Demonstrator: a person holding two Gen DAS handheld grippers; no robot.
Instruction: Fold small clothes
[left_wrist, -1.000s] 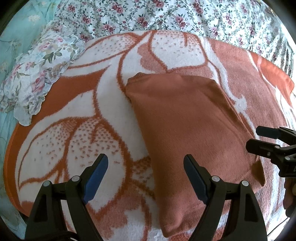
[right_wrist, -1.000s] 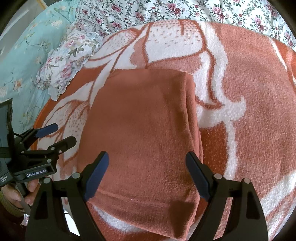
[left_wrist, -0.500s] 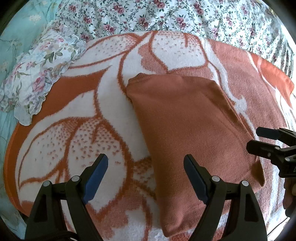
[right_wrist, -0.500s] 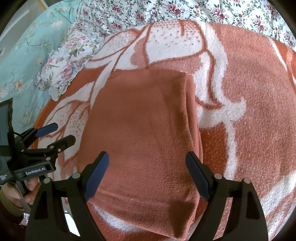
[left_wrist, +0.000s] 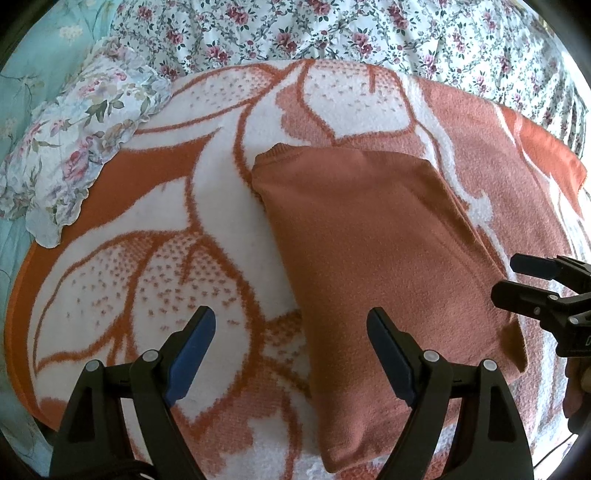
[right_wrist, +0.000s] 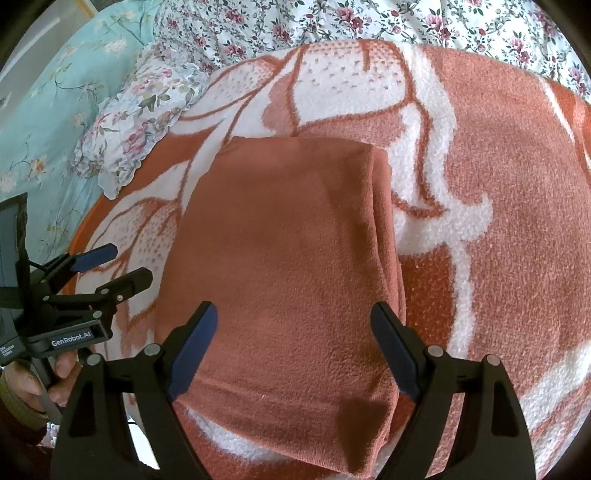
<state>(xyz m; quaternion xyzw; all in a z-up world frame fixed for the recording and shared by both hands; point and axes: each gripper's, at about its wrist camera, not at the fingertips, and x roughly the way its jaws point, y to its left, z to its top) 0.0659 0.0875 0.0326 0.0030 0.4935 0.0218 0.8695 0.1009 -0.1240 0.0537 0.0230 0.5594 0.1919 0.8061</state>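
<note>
Nearest, at the bottom of the left wrist view: left gripper (left_wrist: 291, 350), black plastic arms with blue pads, spread wide, nothing between the fingers, hovering over the near left edge of the garment without touching. Same in the right wrist view: right gripper (right_wrist: 293, 349), released, spread equally wide and empty, poised above the cloth's near half. At lower left of that view, a hand (right_wrist: 40, 380) around the other tool's handle. Beyond the fingertips, centre frame: folded rust-coloured knit garment (left_wrist: 373, 254), fine-ribbed, soft, a rough rectangle with a rounded far-left corner and doubled layers along its right edge, lying flat. Underneath, a fleecy orange-and-white blanket (left_wrist: 155, 229) with large leaf outlines and dotted patches, nap fuzzy. Further off, upper left: frilled floral pillow (left_wrist: 77, 147), scalloped edge. Behind, along the top: white sheet with small roses (left_wrist: 351, 33); far left, a turquoise flowered cloth (right_wrist: 51, 122).
</note>
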